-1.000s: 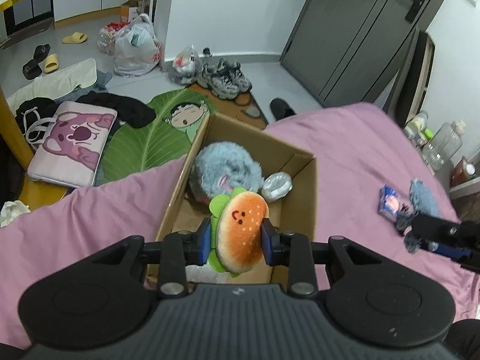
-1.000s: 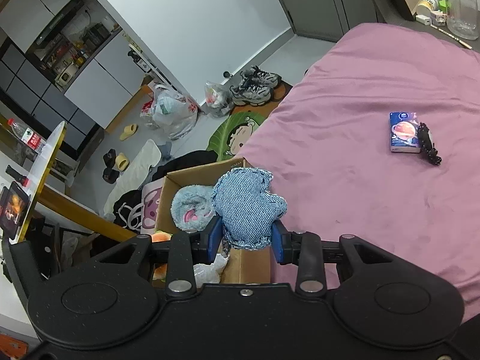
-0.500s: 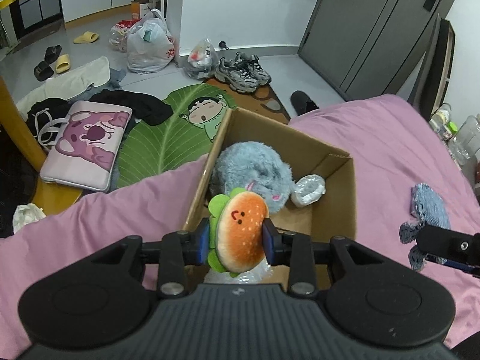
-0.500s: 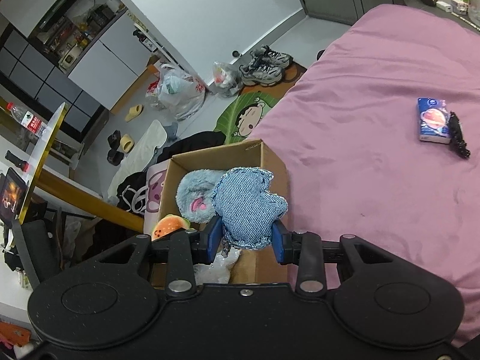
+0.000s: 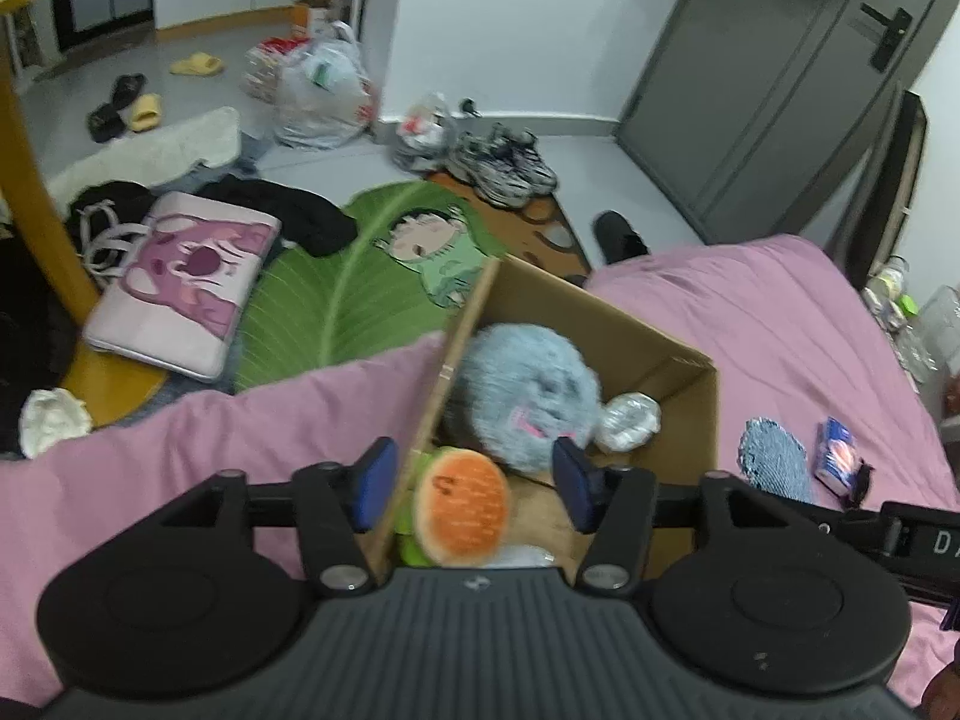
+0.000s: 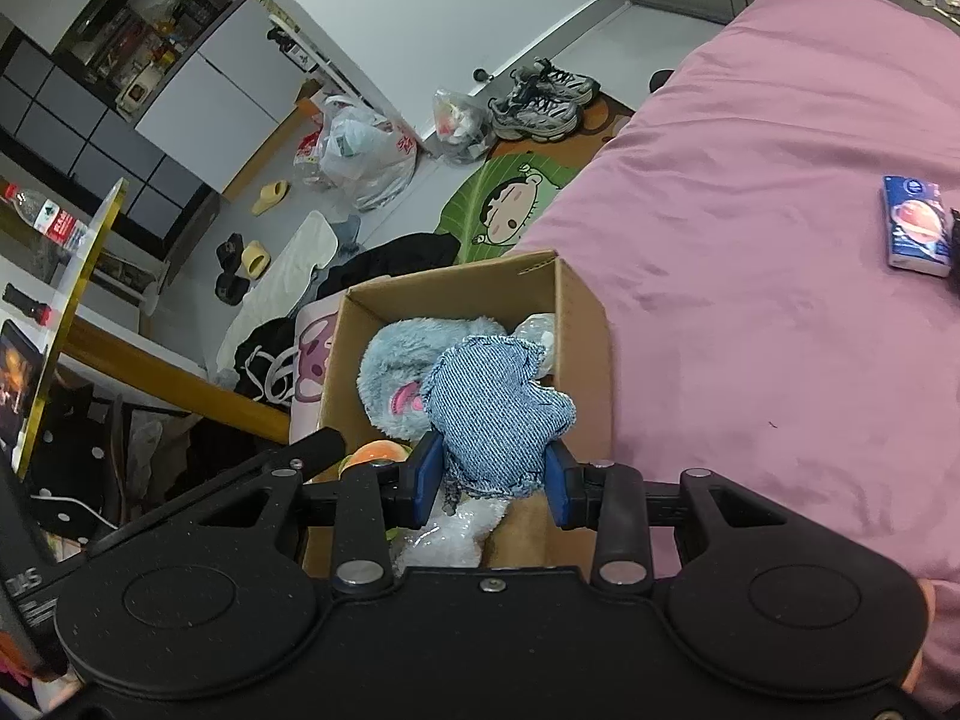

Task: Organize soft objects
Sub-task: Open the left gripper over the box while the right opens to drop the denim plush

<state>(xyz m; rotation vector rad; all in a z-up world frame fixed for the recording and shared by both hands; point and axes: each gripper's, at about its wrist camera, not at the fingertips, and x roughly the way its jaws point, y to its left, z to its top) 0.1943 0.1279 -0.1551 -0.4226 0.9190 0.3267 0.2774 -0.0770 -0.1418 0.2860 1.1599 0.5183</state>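
A bed covered in a pink sheet [image 5: 750,312] is carrying an open brown cardboard box [image 5: 702,414] at its edge, above a floor strewn with shoes, bags and a green leaf-shaped cartoon mat [image 5: 354,294]. Inside the box, a fluffy grey-blue round plush toy [image 5: 528,390] is lying against the far end, with a crinkled clear plastic wrapper [image 5: 630,420] beside it. The left gripper [image 5: 474,483] is hovering over the near end of the box, its jaws having just been opening; the orange hamburger-shaped plush toy [image 5: 462,510] is sitting between the blue pads, which are standing clear of it on both sides, and appears to be dropping or resting in the box, though the blur is making that hard to judge. The right gripper [image 6: 495,480] is clenching a blue denim fabric soft toy [image 6: 495,408], holding it above the box opening. A small blue printed tissue packet [image 6: 915,225] is lying well apart on the sheet, with a dark object just beside it.
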